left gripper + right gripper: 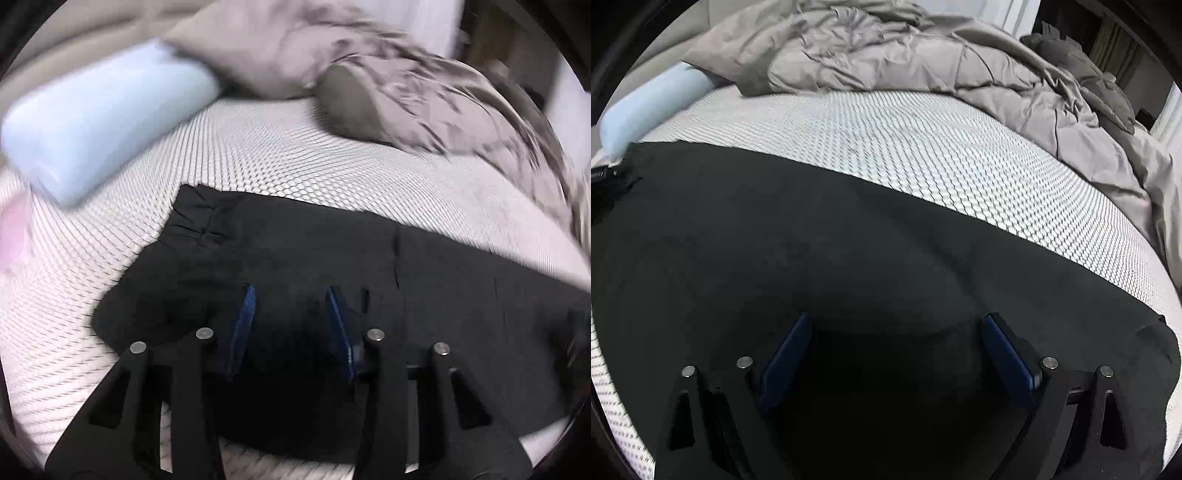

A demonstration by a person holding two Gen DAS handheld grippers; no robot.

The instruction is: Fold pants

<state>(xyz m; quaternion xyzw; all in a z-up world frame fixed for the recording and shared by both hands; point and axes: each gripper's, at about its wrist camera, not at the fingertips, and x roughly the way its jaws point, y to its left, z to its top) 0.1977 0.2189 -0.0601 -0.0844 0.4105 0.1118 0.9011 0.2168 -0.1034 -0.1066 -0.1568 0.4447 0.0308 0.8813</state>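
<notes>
2 grippers hang over a pair of black pants (295, 251) spread flat on a bed whose white cover (280, 155) carries a fine mesh pattern. In the left wrist view the left gripper (290, 314) sits above the garment with its jaws apart, blue pads (243, 317) facing each other across a moderate gap and nothing but dark cloth showing between them; whether the tips touch the fabric cannot be told. The gathered waistband (195, 218) lies up and to the left of this gripper, and the rest of the garment runs off toward the right edge of the view. This view is smeared with blur.

In the right wrist view the right gripper (897, 339) also stands with its jaws apart, wider than the left pair, the 2 blue pads (790, 350) well separated over the black cloth (849, 240), which fills the lower half of the frame and ends in a corner at the right. No cloth is pinched between them.

Beyond the pants, a pale blue bolster pillow (103, 118) lies at the far left of the bed, and a rumpled grey-beige duvet (942, 59) is heaped along the far side. Something pink (13, 236) shows at the left edge, too blurred to identify.
</notes>
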